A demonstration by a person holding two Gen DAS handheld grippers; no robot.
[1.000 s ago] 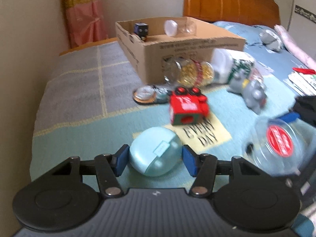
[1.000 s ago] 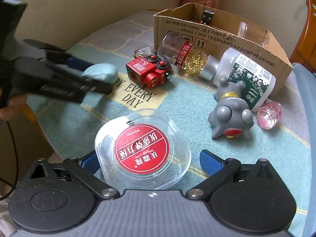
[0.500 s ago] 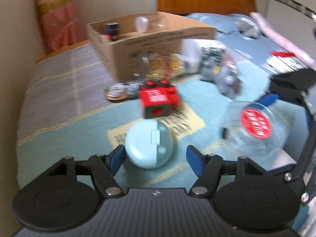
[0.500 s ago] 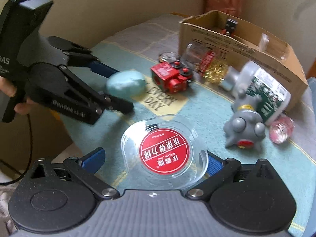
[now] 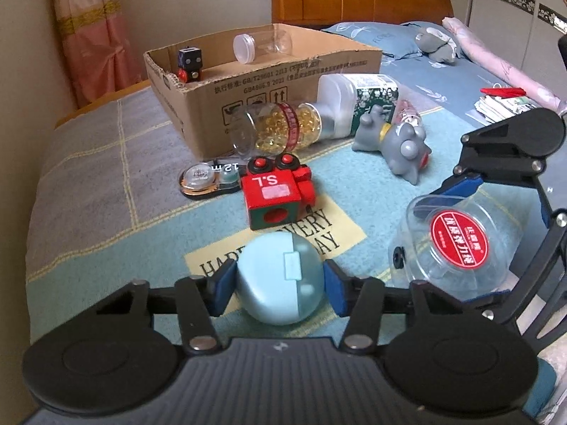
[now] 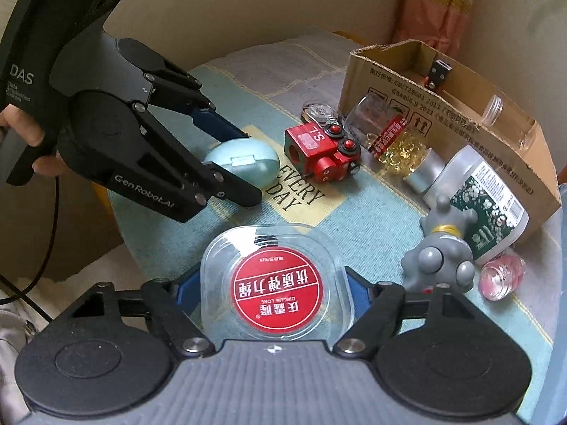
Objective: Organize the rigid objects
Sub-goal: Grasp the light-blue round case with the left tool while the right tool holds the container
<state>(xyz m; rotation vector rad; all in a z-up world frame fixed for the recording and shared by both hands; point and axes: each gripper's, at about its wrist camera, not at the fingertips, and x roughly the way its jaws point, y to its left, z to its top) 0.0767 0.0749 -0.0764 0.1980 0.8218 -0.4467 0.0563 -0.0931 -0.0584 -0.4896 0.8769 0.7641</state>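
Note:
My left gripper (image 5: 280,288) is shut on a pale blue egg-shaped case (image 5: 280,279), with a blue pad pressed against each side, low over the bedspread. The right wrist view shows the same gripper (image 6: 248,166) holding the case (image 6: 244,163) at the left. My right gripper (image 6: 271,287) has its jaws closing on a clear plastic container (image 6: 276,283) with a round red label, and both pads touch its sides. In the left wrist view that container (image 5: 457,241) is tilted between the right gripper's (image 5: 471,241) fingers.
A cardboard box (image 5: 283,81) at the back holds a black toy (image 5: 189,63) and a clear jar (image 5: 262,44). In front lie a capsule bottle (image 5: 276,131), a white bottle (image 5: 354,99), a red toy robot (image 5: 273,191), a grey toy (image 5: 397,141) and a pink jar (image 6: 501,276).
The left pads opened slightly, then closed onto the blue case. The right jaws narrowed from wide apart until they touch the clear container. Both views have rolled a little.

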